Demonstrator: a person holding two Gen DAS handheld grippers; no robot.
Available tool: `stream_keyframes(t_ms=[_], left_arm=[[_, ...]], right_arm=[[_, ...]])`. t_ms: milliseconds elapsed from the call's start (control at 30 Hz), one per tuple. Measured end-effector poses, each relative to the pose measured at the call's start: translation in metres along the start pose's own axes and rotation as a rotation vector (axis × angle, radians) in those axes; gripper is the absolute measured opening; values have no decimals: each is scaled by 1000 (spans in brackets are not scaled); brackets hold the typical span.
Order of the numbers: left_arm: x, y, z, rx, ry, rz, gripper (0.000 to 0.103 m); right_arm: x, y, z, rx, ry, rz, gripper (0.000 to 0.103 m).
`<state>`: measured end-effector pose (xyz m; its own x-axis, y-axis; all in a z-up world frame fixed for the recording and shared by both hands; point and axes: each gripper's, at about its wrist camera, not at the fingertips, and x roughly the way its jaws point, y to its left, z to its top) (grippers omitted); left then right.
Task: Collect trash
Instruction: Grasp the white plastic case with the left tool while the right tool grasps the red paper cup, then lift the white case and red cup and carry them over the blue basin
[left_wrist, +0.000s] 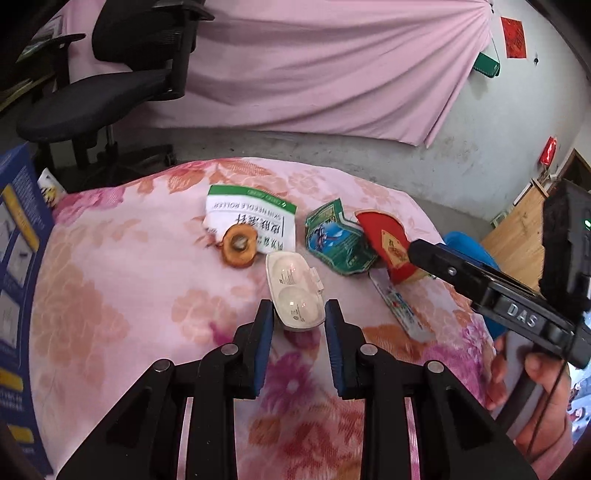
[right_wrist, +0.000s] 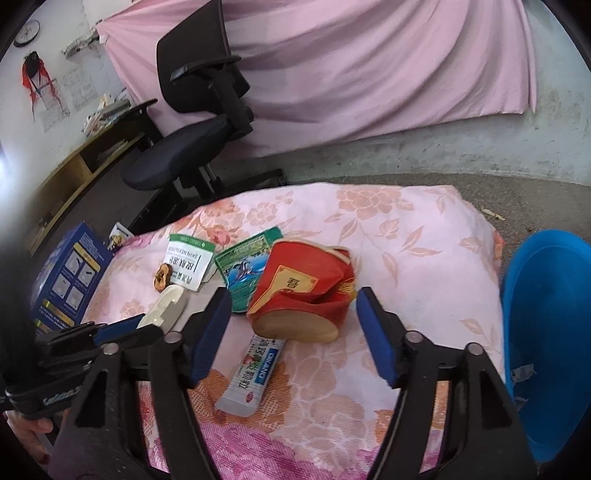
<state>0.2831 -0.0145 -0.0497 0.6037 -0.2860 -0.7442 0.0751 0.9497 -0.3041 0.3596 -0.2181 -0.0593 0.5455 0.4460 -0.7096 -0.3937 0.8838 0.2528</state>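
Observation:
Trash lies on a pink floral quilt (left_wrist: 110, 295). My left gripper (left_wrist: 299, 314) is shut on the near end of a white plastic case (left_wrist: 295, 288), which rests on the quilt. My right gripper (right_wrist: 291, 295) stands open with its fingers on either side of a crushed red paper carton (right_wrist: 306, 291), not touching it. A green wrapper (right_wrist: 243, 266), a white and green paper packet (right_wrist: 188, 262), an orange ring (right_wrist: 162, 278) and a flat white sachet (right_wrist: 255, 373) lie around them. The left view shows the right gripper (left_wrist: 421, 254) beside the red carton (left_wrist: 380, 236).
A blue bin (right_wrist: 546, 332) stands at the quilt's right edge. A blue printed box (right_wrist: 70, 284) leans at the left edge. A black office chair (right_wrist: 195, 129) stands behind on the concrete floor, before a pink curtain. A hand (left_wrist: 532, 373) holds the right gripper's handle.

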Motion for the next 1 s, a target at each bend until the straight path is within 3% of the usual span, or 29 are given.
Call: stream_keyframes(t_ms=[267,533,733,1000], left_arm=[[1,-4,-2,11,11,16,24],[-1,-8,-4,38,-8,14,23],[-19,-19,-8,87,-115,66,23],[-61,-47,-21,179,-375,105,23]], right_arm=[[19,11,2,-42,65,-84,87],[13,10,0,-34,44,-75,85],[-18,14,-3,-40,-105,-56,86],[-89,24,-15,-78,-445,-73,86]])
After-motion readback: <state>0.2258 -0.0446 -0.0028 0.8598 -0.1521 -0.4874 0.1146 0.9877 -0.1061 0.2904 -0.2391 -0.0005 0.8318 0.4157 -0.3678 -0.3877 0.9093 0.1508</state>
